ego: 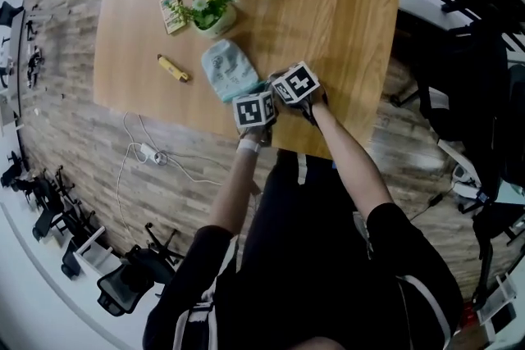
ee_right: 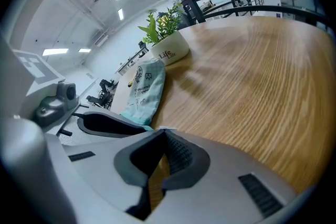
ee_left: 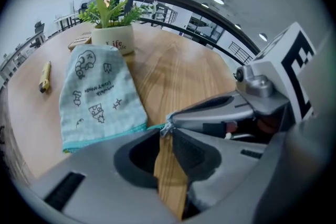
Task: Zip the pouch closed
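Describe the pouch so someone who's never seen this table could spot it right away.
On the wooden table, find the potted plant and look just on the person's side of it. The pouch lies flat there. It is the only cloth thing on the table, pale teal and printed with small dark doodles.

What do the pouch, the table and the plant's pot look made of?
Pouch: soft woven fabric, matte, printed doodles, teal zip edge.
Table: wood or wood-look laminate, smooth, visible grain.
Pot: probably glazed ceramic, cream, faintly glossy; plastic is possible.
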Motion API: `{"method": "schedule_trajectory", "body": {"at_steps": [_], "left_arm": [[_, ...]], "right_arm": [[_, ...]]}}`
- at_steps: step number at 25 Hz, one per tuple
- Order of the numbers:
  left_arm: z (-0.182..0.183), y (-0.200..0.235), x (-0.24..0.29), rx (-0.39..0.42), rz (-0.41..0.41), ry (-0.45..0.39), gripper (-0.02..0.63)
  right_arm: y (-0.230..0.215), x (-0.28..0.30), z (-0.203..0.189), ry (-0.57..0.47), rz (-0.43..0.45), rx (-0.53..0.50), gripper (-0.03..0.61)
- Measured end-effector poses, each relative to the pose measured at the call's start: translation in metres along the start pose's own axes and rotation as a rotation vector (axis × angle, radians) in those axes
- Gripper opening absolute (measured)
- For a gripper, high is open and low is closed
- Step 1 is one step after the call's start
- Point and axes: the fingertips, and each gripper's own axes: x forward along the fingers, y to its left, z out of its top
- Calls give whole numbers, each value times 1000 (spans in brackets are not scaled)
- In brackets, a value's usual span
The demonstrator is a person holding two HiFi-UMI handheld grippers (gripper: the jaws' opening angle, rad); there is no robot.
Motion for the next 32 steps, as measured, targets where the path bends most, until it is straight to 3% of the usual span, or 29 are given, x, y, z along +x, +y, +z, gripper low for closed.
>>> {"method": "schedule_trajectory", "body": {"at_steps": [2,4,7,10,18,22,26,32], "left_arm": [[-20,1,3,-54,-30,91,60],[-1,4,6,-31,-39,31,26],[19,9,0,0,-29,-65,21],[13,5,2,6,-44,-52,14],[16,-1,8,10,-82,-68,3],[17,-1,6,4,-90,-74,3],[17,1,5,4,-94,-75,3],[17,2,2,-2,-109,-72,3]], "right_arm": [[6,5,12,-53,37,8,13],[-4,3,14,-32,12,3,14],[-12,-4,-7,81,-26,10,14],[6,2,1,11,69,28,14],[-21,-4,-3,39,-101,-31,12],[-8,-3,-6,28,-30,21,12],[-13,-2,-3,31,-68,-5,12],[1,1,-3,62,-28,21,12]]}}
